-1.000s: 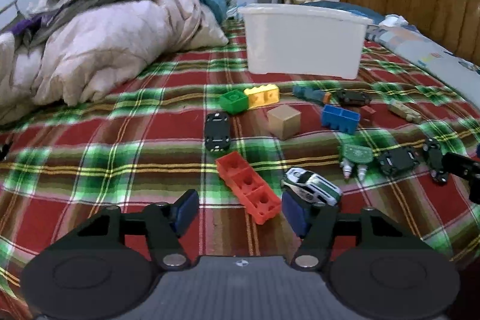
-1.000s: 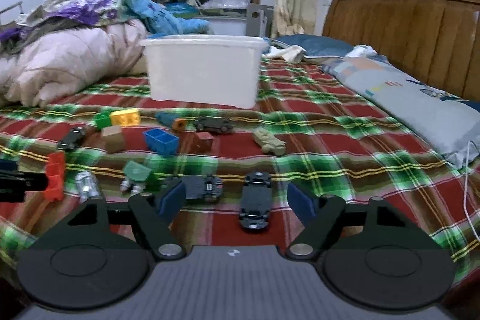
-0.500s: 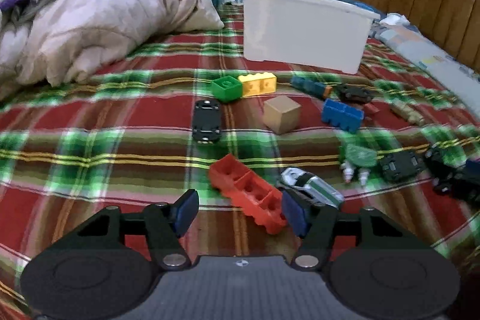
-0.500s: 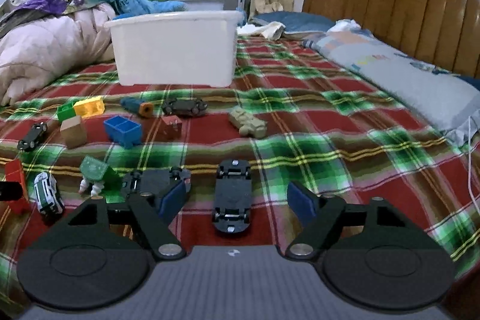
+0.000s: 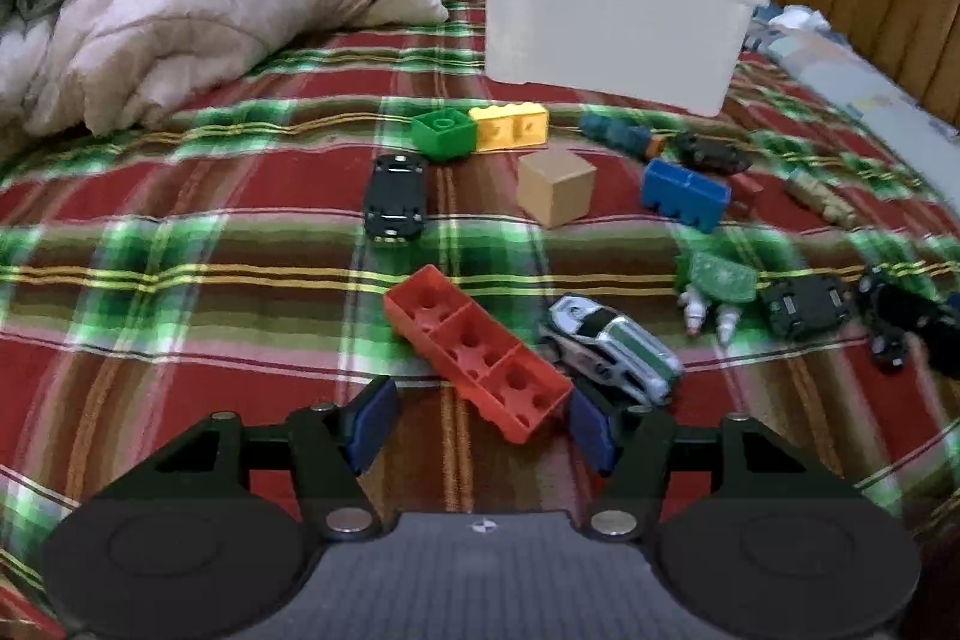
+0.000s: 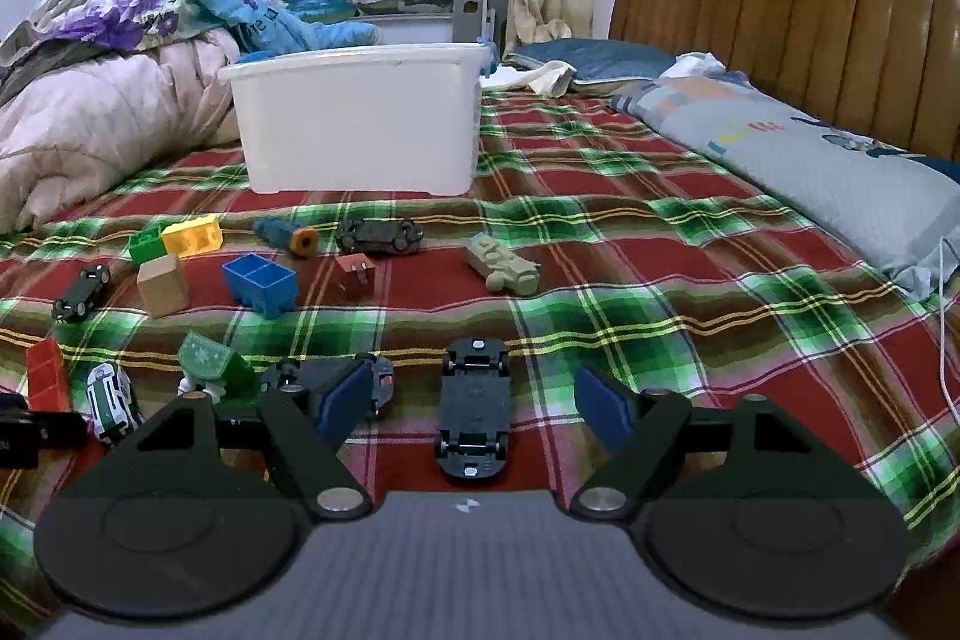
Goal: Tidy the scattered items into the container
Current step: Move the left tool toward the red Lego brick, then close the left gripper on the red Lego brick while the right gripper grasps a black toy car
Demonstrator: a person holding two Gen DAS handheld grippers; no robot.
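Observation:
A white bin [image 5: 606, 34] stands at the far side of the plaid bedspread; it also shows in the right wrist view [image 6: 357, 127]. My left gripper [image 5: 480, 421] is open, low over the bed, its fingers either side of the near end of a long red brick [image 5: 477, 349]. A silver-green toy car [image 5: 612, 346] lies just right of it. My right gripper [image 6: 474, 403] is open around an upturned black toy car [image 6: 474, 409]. Another upturned dark car [image 6: 336, 376] lies by its left finger.
Scattered between grippers and bin: a black car [image 5: 396, 205], green brick [image 5: 443, 133], yellow brick [image 5: 510, 127], wooden cube [image 5: 555, 187], blue brick [image 5: 684, 193], green toy [image 5: 717, 286], tan vehicle [image 6: 501, 265]. A heaped quilt [image 5: 192, 10] lies left; pillow [image 6: 798, 166] and headboard [image 6: 798, 22] right.
Both grippers have moved forward and lower. The red brick now lies between my left fingers and the upturned black car between my right fingers. Both stay open.

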